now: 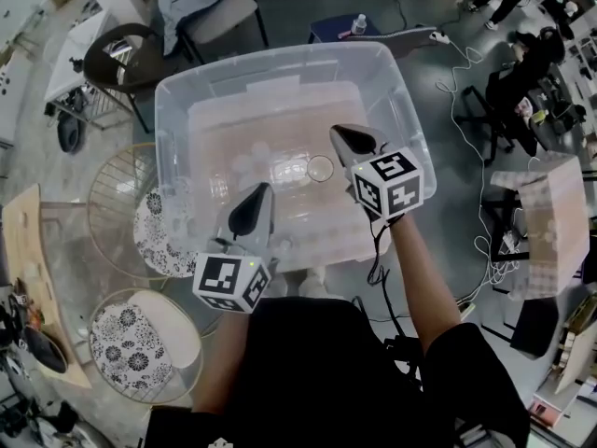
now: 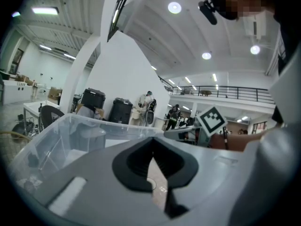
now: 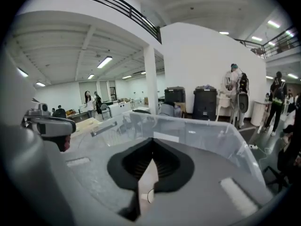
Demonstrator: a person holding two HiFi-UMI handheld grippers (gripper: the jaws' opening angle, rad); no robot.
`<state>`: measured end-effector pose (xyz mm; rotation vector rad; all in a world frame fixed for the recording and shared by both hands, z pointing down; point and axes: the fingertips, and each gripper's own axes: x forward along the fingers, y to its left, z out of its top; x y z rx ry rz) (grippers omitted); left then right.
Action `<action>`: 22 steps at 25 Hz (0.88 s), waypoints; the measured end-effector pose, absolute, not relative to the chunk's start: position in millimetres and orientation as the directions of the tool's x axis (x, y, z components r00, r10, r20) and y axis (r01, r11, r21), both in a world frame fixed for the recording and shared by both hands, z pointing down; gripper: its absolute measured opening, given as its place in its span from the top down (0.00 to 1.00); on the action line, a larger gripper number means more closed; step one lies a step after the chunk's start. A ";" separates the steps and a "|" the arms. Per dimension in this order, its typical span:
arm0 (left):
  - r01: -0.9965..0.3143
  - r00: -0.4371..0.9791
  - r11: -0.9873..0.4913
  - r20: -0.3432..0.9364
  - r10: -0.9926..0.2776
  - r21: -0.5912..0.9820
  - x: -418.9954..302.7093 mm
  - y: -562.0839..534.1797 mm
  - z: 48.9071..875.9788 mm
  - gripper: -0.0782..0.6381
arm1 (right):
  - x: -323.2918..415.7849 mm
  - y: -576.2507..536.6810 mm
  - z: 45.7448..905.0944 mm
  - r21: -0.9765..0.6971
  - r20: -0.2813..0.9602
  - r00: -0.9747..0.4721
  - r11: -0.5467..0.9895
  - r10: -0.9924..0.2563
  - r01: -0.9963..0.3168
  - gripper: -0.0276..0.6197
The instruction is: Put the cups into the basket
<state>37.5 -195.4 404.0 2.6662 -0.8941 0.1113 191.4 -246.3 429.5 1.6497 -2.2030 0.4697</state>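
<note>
Clear plastic cups (image 1: 320, 168) lie mid-floor inside the clear plastic basket (image 1: 280, 62). The right tongs (image 1: 338, 132), clenched on nothing, hang at their 1 o'clock. The left tongs (image 1: 261, 192), likewise clenched empty, are at 8 o'clock.

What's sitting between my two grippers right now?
Head view: clear cups inside the basket show between the left gripper and right gripper.

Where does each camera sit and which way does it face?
Head view: on the head, looking down into the clear plastic bin; both forearms, left gripper, right gripper show.
Left gripper view: on that gripper, along its closed jaws across the bin; right gripper's cube at right.
Right gripper view: likewise; left gripper at left.
Shared: all see the bin.
</note>
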 end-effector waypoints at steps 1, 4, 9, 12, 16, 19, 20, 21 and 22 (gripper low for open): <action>-0.594 0.804 -0.756 0.172 -0.569 0.276 39.5 -193.8 402.3 0.88 | 185.7 -242.7 419.3 -0.031 0.439 -0.265 0.280 -0.859 -0.959 0.95; -0.581 0.814 -0.771 0.163 -0.558 0.262 45.3 -187.2 397.6 0.88 | 171.2 -229.7 394.6 0.000 0.373 -0.280 0.301 -0.885 -0.954 0.95; -0.575 0.818 -0.780 0.163 -0.551 0.248 47.7 -179.1 396.3 0.88 | 160.0 -207.3 371.7 0.002 0.303 -0.284 0.299 -0.910 -0.954 0.95; -0.577 0.817 -0.781 0.162 -0.554 0.238 45.4 -176.1 395.6 0.88 | 154.1 -193.4 360.2 -0.012 0.250 -0.290 0.297 -0.924 -0.955 0.95; -0.580 0.815 -0.784 0.162 -0.557 0.221 41.8 -170.9 393.8 0.88 | 136.3 -172.8 359.0 -0.023 0.198 -0.313 0.315 -0.929 -0.949 0.95; -0.583 0.813 -0.784 0.160 -0.561 0.213 38.7 -167.0 391.3 0.88 | 122.2 -160.6 362.9 -0.036 0.174 -0.329 0.328 -0.928 -0.944 0.95; -0.582 0.813 -0.785 0.157 -0.561 0.211 37.8 -165.3 390.4 0.88 | 118.3 -157.0 362.9 -0.035 0.161 -0.334 0.332 -0.929 -0.943 0.95; -0.581 0.814 -0.787 0.152 -0.560 0.211 37.0 -163.4 389.3 0.88 | 115.1 -153.9 362.3 -0.034 0.146 -0.336 0.335 -0.930 -0.942 0.95; -0.578 0.816 -0.788 0.146 -0.560 0.211 36.3 -161.5 387.9 0.88 | 112.7 -151.6 361.5 -0.035 0.135 -0.336 0.335 -0.932 -0.942 0.95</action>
